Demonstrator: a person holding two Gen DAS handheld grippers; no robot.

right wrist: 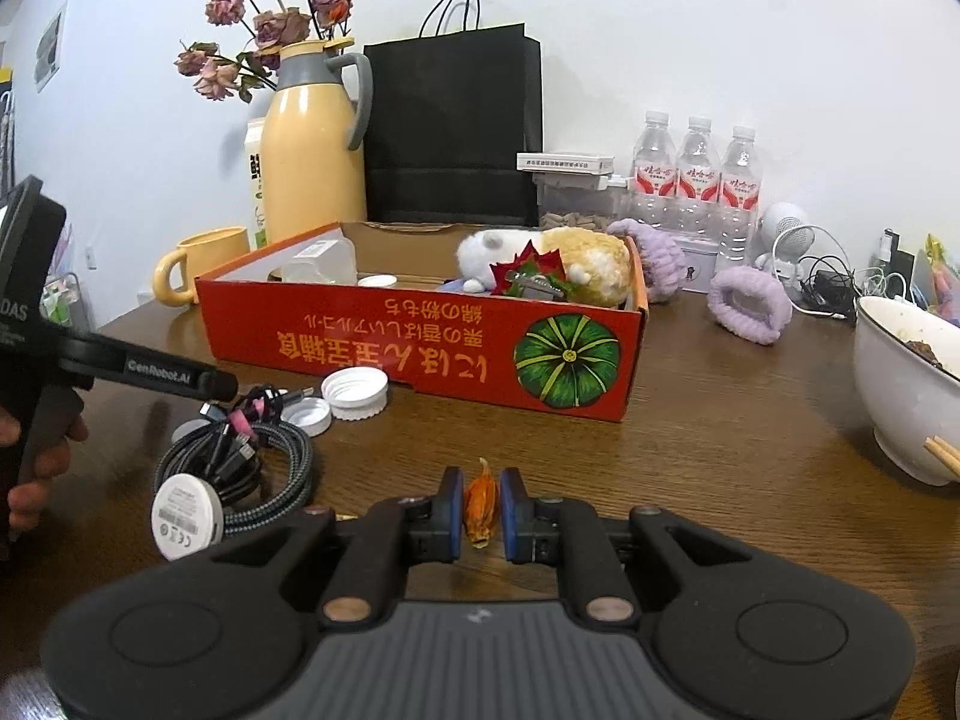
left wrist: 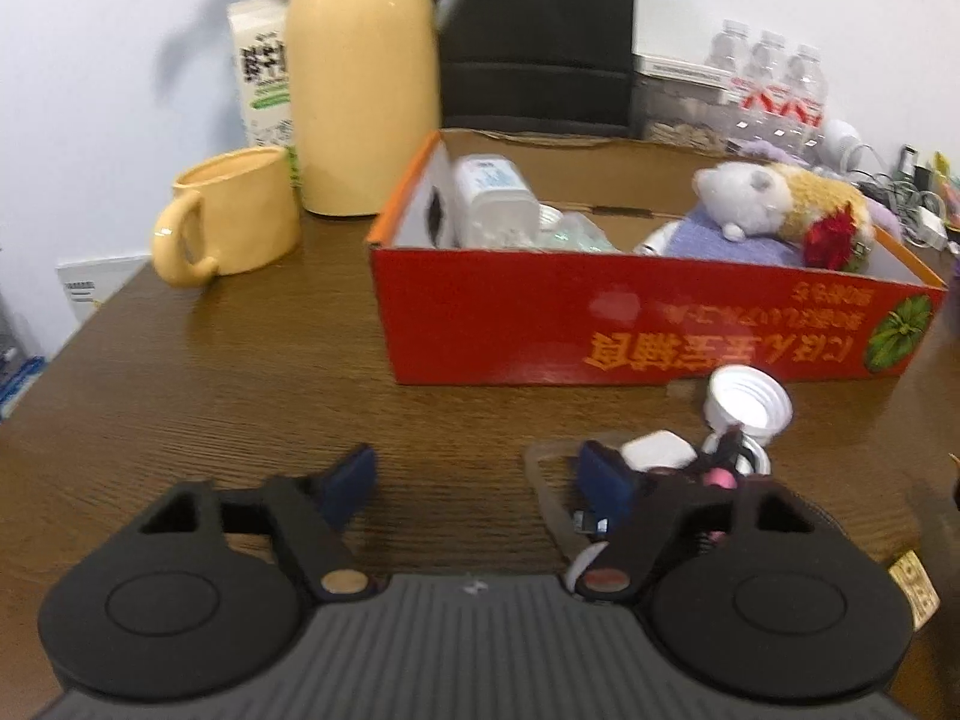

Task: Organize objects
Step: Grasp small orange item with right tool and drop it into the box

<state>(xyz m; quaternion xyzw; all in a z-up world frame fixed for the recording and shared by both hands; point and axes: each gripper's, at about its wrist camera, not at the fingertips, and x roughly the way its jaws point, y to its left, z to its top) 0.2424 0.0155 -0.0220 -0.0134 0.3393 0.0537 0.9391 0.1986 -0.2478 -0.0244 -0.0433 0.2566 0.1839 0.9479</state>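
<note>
A red cardboard box [left wrist: 600,324] [right wrist: 420,348] stands on the brown table, holding a plush hamster [left wrist: 780,198] [right wrist: 576,261], a red bow and white containers. My left gripper [left wrist: 480,486] is open and empty, low over the table, its right finger beside a coil of cables [right wrist: 252,462] with a white round charger [right wrist: 185,517]. It also shows in the right wrist view [right wrist: 225,387]. Two white lids [right wrist: 354,394] [left wrist: 750,402] lie in front of the box. My right gripper [right wrist: 482,507] is shut on a small orange dried object [right wrist: 480,507].
A yellow thermos [left wrist: 366,78] [right wrist: 312,168], yellow mug [left wrist: 231,219], carton and dried flowers [right wrist: 264,30] stand back left. A black bag [right wrist: 453,132], water bottles [right wrist: 696,180], purple knit pieces [right wrist: 747,303] and a white bowl with chopsticks [right wrist: 906,384] are to the right.
</note>
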